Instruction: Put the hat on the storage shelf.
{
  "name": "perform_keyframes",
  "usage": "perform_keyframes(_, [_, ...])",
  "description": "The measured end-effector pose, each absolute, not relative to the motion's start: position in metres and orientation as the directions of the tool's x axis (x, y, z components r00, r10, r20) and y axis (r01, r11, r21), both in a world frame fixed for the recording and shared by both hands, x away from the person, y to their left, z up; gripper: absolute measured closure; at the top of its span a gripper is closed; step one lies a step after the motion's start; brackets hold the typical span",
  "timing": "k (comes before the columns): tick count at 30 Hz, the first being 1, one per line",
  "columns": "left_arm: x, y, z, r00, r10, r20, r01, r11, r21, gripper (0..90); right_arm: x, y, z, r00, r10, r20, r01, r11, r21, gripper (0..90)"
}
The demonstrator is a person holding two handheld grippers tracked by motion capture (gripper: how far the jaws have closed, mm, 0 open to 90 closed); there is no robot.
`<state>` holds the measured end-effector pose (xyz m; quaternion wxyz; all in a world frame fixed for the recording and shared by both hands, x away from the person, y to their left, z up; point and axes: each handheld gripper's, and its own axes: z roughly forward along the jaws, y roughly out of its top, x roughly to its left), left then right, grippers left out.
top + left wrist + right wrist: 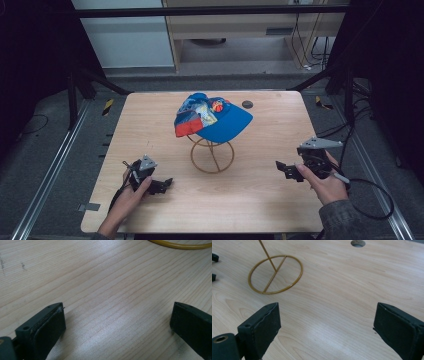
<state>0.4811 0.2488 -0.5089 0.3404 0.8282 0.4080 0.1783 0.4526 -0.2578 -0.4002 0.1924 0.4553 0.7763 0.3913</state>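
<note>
Overhead, a blue cap (215, 119) atop the gold stand (275, 274), both grippers' fingers apart.

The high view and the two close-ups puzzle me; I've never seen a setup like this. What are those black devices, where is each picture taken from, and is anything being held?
A person sits at a wooden table and holds a hand-operated two-jaw tool in each hand: the left gripper and the right gripper. The high view looks down from above the person's side. Each close-up comes from a camera riding on one gripper, looking along its black jaws. In the middle, a blue cap sits on a gold wire stand; the stand's ring base also shows in the right gripper view. Both grippers' jaws stand wide apart over bare wood, so nothing is held.
</note>
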Motion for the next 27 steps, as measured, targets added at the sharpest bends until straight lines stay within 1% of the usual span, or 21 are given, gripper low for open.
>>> perform_keyframes(14, [0.481,0.249,-0.509,0.603,0.797,0.018,0.554,-0.435,0.709,0.0,0.450,-0.241,-0.442,-0.534,0.839,0.099,0.601,0.295,0.743,7.1])
perform_keyframes(27, [0.481,0.249,-0.509,0.603,0.797,0.017,0.554,-0.435,0.709,0.0,0.451,-0.227,-0.465,-0.553,0.825,0.118,0.614,0.307,0.727,7.2])
